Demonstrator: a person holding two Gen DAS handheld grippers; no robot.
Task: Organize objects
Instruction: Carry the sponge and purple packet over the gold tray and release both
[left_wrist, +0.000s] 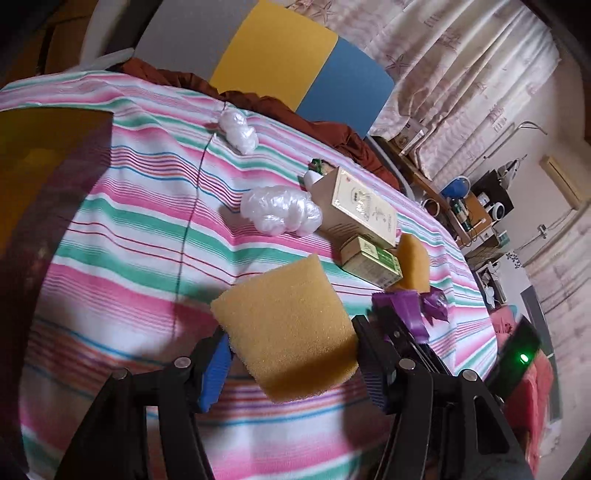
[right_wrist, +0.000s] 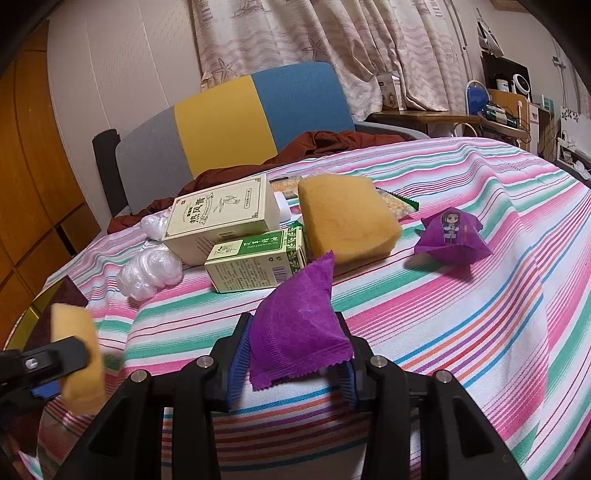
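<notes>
My left gripper (left_wrist: 291, 363) is shut on a yellow sponge (left_wrist: 284, 325) and holds it above the striped cloth; the sponge also shows at the left of the right wrist view (right_wrist: 79, 354). My right gripper (right_wrist: 295, 363) is shut on a purple packet (right_wrist: 299, 321), seen from the left wrist view (left_wrist: 402, 306) beside the boxes. A second yellow sponge (right_wrist: 347, 218), a second purple packet (right_wrist: 452, 236), a cream box (right_wrist: 225, 218) and a green box (right_wrist: 258, 262) lie on the cloth. Two white plastic wads (left_wrist: 280, 210) (left_wrist: 238, 129) lie to the left of the boxes.
The striped cloth (right_wrist: 461, 314) covers the table. A brown garment (right_wrist: 321, 142) lies at the far edge before a grey, yellow and blue chair back (right_wrist: 221, 122). A dark brown and yellow object (left_wrist: 44, 166) stands at the left. A cluttered desk (right_wrist: 491, 114) stands at the right.
</notes>
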